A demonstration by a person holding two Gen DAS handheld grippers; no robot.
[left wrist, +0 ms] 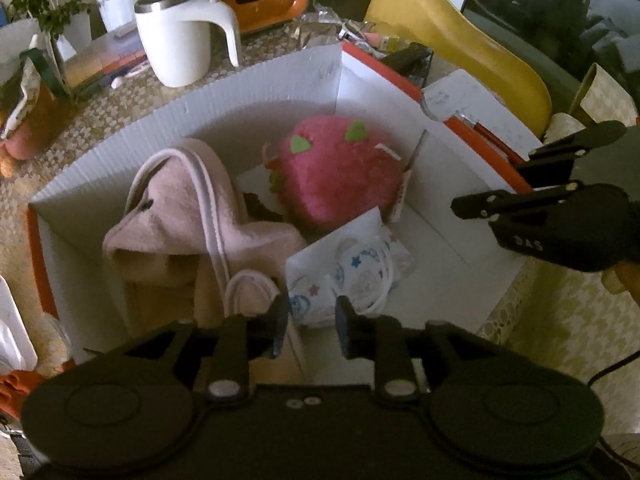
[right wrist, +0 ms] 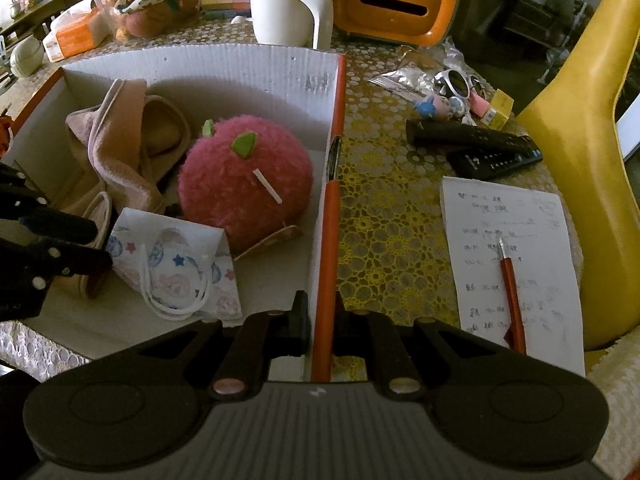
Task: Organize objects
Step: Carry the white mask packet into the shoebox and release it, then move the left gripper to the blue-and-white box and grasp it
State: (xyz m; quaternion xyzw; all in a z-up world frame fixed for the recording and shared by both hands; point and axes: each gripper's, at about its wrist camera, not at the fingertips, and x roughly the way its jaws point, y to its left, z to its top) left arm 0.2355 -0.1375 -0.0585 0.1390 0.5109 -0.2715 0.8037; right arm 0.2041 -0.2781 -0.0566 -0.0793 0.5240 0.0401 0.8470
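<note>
**Box wall held on the right; 3 soft items inside, left claw free**

Your left gripper (left wrist: 311, 326) hangs over the near edge of the white corrugated box (right wrist: 240, 66), fingers parted, nothing between them. Directly under it lies the children's face mask packet (left wrist: 352, 268), flat on the box floor, with loose white ear loops. Judged light, thin and slippery in its wrapper; take it by a raised edge or corner, not the loops, which would likely stretch and slip.

Farthest left in the box sits the pink towel (left wrist: 188, 216), crumpled and soft; pinch a thick fold.

To its right, against the far corner, rests the pink plush fruit (right wrist: 244, 178): light, squashy, easy to squeeze anywhere.

Your right gripper (right wrist: 320, 320) straddles the orange-edged side wall of the box, fingers close on either side and apparently clamping it. The wall is thin corrugated board; judged liable to buckle if twisted.

Right of the box, on the table: 2 remote controls (right wrist: 476, 140), a handwritten sheet (right wrist: 536, 220) and a red pen (right wrist: 512, 292).
</note>
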